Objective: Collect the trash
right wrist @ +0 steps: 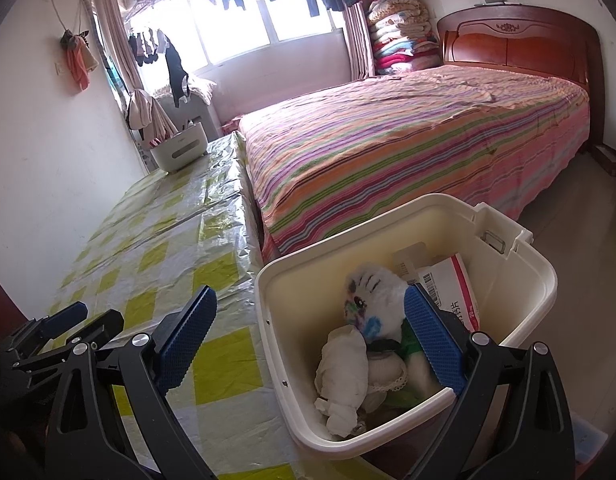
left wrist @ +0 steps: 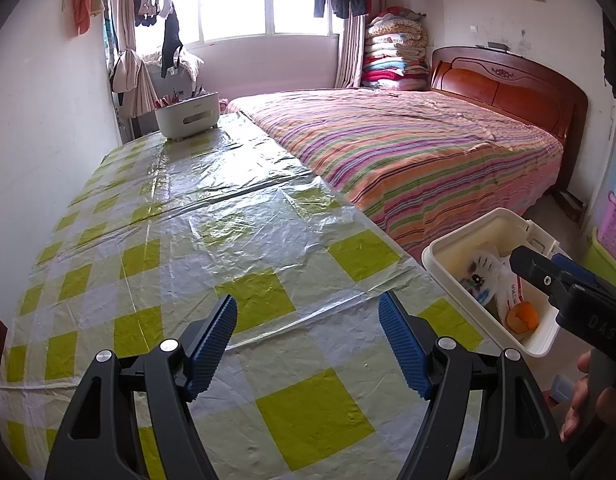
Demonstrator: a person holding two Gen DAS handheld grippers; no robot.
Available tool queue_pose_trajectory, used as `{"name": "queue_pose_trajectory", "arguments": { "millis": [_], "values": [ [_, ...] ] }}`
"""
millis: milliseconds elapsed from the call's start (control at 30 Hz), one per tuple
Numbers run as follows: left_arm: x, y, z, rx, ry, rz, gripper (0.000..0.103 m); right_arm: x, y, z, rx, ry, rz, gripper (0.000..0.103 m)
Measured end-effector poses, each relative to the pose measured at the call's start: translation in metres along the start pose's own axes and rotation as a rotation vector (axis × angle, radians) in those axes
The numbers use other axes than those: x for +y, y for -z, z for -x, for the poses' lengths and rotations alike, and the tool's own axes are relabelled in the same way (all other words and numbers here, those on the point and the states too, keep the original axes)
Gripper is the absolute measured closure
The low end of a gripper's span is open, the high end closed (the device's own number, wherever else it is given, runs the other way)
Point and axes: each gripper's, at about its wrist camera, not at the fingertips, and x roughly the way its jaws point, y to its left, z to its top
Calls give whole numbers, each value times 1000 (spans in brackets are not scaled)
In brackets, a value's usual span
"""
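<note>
Both tongs gape empty: left tongs over the green-checked plastic-covered bench, right tongs straddling the cream plastic trash bin's near rim. A striped bed fills the upper right.

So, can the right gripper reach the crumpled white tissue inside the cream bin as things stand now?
Probably yes. The right gripper is open above the lidless cream bin, and the crumpled white tissue lies on top with nothing covering it.

We're looking at the cream plastic bin sitting upright just off the table edge, holding crumpled white tissue, a printed wrapper, a red-and-white packet and orange peel.
</note>
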Motion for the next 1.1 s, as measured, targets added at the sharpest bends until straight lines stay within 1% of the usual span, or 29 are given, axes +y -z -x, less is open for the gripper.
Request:
{"name": "queue_pose_trajectory", "arguments": {
  "millis": [1100],
  "values": [
    [-1,2,-3,1,-4,-2,32,1,0,1,9,-19,-3,10]
  ]
}}
